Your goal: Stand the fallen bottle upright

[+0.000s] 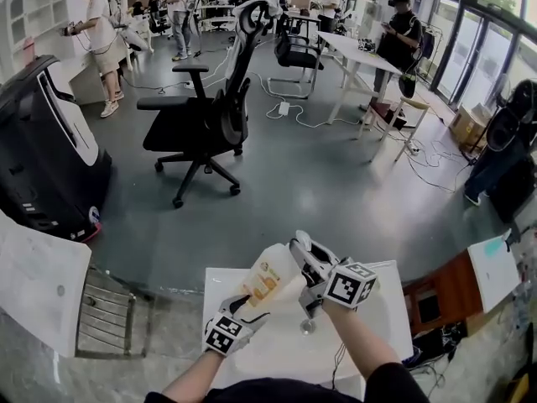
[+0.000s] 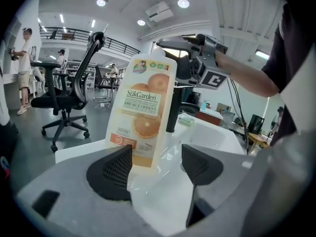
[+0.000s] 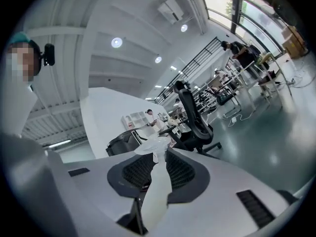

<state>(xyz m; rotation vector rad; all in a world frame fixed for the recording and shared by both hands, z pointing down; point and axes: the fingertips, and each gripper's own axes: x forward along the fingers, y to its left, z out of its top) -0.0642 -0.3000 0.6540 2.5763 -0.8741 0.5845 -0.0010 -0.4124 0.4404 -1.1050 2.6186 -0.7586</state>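
Left gripper (image 2: pixel 157 165) has its jaws wide apart. The bottom of the orange-label bottle (image 2: pixel 145 112) sits just past the left one, near the white tabletop (image 2: pixel 217 137) edge on the chair side. The right gripper (image 2: pixel 183 65) has the bottle's top. A black office chair (image 2: pixel 69 98) is off left.

Open-plan lab, office chair (image 1: pixel 180 128), desks (image 1: pixel 361 54), floor cables (image 1: pixel 320 125)

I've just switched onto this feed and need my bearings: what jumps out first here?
The orange-labelled bottle stands out, tilted over the small white table, its top clamped in the right gripper. The left gripper is open near the bottle's lower end, and a black office chair stands on the grey floor beyond.
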